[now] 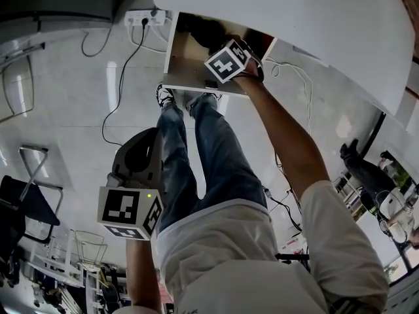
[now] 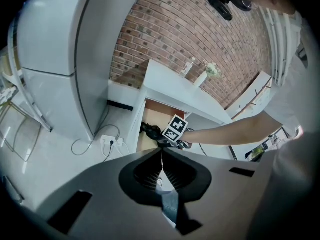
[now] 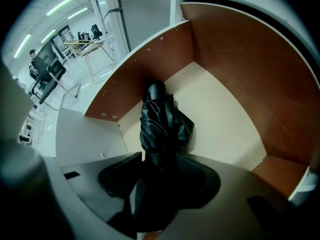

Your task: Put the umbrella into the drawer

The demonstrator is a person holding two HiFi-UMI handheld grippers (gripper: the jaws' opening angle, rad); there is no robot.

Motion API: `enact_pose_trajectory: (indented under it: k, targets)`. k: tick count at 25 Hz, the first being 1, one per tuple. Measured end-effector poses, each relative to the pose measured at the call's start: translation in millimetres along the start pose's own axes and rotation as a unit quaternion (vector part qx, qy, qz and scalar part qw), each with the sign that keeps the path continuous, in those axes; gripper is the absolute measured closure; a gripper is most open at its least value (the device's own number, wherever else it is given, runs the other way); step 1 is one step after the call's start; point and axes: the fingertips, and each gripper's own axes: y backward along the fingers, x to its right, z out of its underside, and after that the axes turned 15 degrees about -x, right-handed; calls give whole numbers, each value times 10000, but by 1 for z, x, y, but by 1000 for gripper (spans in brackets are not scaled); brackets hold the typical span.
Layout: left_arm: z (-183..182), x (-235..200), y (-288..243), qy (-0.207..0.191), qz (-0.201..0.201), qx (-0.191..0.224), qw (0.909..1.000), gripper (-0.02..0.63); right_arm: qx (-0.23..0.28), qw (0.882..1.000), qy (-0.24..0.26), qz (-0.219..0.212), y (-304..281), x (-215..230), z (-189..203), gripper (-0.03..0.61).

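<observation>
Right gripper view: folded black umbrella (image 3: 160, 129) lies in drawer (image 3: 220, 119), right fingers (image 3: 120, 176) loose astride it; left fingers (image 2: 147, 174) clenched.

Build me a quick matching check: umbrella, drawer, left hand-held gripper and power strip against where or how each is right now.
1 umbrella
2 drawer
3 left hand-held gripper
4 power strip

A lying on the floor
B jaws together, empty
C pulled open
D folded, lying inside the drawer

Pairs: 1-D, 2-C, 3-B, 4-A
</observation>
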Motion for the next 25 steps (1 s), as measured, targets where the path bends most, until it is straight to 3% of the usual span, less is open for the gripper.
enact_pose_trajectory:
  k: [10,25]
  targets:
    - [5,-2,4,-29,-50,-27,10000,594,53,10000,-44,10,8,2,1,393]
    - [18,3,7,-165,20,-111,9998,594,204,9995,-203,155,28,-1,9,503]
